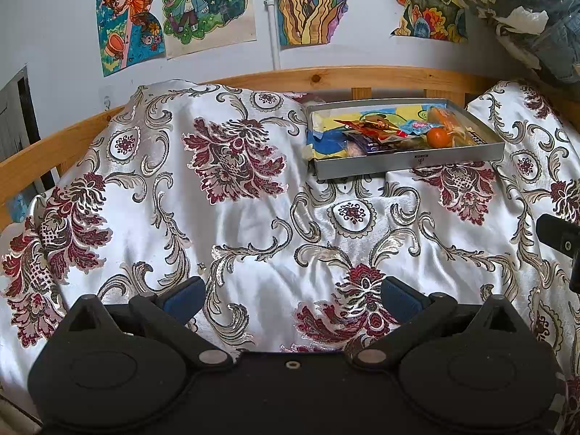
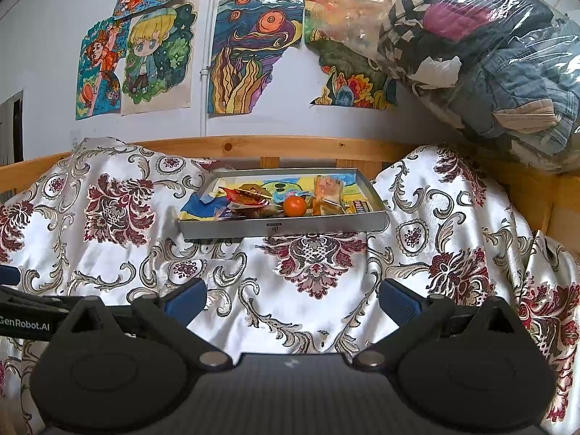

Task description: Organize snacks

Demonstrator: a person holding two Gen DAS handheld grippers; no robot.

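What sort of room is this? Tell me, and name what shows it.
Most likely a bedroom, perhaps a child's: a wooden bed frame behind a floral satin bedspread, hand-coloured drawings taped to the wall, and a clear bag of clothes stored beside it.

A grey tray (image 1: 406, 161) of snacks (image 1: 384, 134), an orange (image 1: 438, 137) among them, is seen on a floral bedspread (image 1: 253, 224); the left gripper (image 1: 291, 299) is held with jaws wide apart, nothing between them.

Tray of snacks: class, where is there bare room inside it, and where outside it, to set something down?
Inside the tray, only the left end is free; snacks crowd the orange. Outside, the bedspread lies bare between tray and both open grippers.
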